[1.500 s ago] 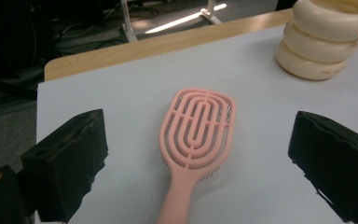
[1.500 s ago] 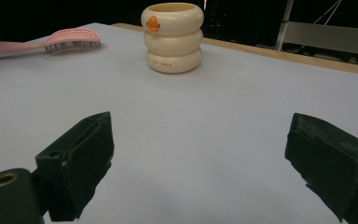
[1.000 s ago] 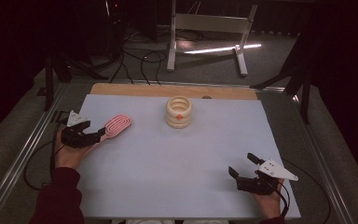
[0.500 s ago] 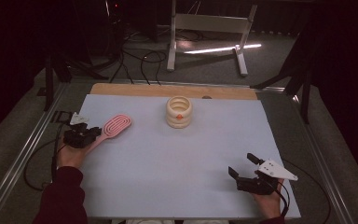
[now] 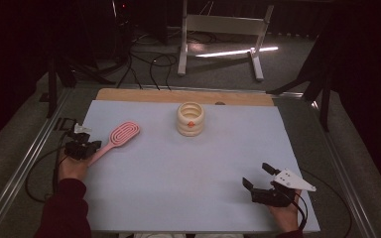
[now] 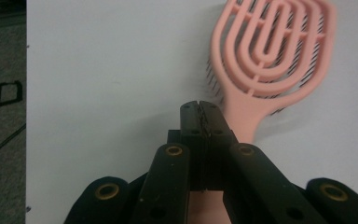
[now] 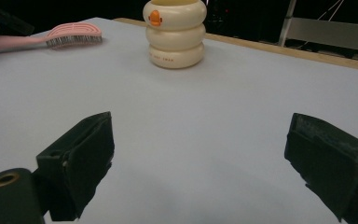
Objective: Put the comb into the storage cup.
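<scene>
brush (image 5: 120, 136): lies on the surface (image 5: 188, 173) at about 9 o'clock, head toward 1 o'clock
left claw (image 5: 90, 147): has just closed, clamped on the brush handle
right claw (image 5: 258, 179): jaws wide, nothing between them, at 5 o'clock
progress: grasp made, brush not yet lifted
cream holder (image 5: 190, 119): stands at 12 o'clock, well apart from the brush

Left gripper (image 5: 90, 147) seemingly clamped on pink brush (image 5: 118, 136) handle; right gripper (image 5: 259, 176) agape

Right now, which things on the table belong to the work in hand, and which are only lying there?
In the work:
- pink hairbrush, its handle clamped in the left gripper, whose jaws have just closed
- left gripper

Lying about:
- cream ringed holder, standing alone near the table's far edge
- right gripper, open, with nothing between its jaws
</scene>
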Action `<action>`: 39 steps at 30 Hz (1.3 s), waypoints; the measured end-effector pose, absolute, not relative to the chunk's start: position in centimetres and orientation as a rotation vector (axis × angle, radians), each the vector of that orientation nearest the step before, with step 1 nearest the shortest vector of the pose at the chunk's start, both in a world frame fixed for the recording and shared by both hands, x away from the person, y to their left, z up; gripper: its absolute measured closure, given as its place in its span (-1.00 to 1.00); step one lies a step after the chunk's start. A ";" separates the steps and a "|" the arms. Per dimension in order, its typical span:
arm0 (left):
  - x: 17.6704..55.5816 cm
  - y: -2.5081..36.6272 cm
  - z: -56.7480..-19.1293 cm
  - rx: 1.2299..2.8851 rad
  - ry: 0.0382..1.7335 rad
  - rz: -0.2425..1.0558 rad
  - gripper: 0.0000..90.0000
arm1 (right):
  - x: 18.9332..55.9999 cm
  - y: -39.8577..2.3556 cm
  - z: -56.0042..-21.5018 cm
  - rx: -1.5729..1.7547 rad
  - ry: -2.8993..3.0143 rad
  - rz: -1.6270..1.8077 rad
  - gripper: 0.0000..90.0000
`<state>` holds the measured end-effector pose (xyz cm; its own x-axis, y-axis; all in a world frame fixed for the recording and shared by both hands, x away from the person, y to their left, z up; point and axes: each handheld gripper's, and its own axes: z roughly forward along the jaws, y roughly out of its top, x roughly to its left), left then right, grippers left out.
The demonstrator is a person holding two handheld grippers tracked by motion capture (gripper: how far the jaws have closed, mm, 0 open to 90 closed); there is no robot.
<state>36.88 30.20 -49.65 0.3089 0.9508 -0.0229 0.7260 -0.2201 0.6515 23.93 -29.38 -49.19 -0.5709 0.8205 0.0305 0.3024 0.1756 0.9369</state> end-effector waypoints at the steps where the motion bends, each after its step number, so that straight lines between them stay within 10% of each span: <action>1: 36.9 30.2 -49.7 2.020 1.481 0.522 1.00 | 23.9 -29.4 -49.2 1.054 1.967 1.391 -0.82; 29: 35.2 30.2 -49.8 1.967 1.437 0.526 0.89 | 23.9 -29.3 -49.2 1.056 1.977 1.382 -0.82; 39: 30.5 28.1 -46.8 1.784 1.224 0.620 -0.44 | 23.9 -29.4 -49.2 1.053 1.968 1.390 -0.82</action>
<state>30.48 28.07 -46.80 0.3947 0.9164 -0.0672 0.4882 -0.1472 0.8602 23.88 -29.36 -49.17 -0.5714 0.8202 0.0294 0.3022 0.1770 0.9367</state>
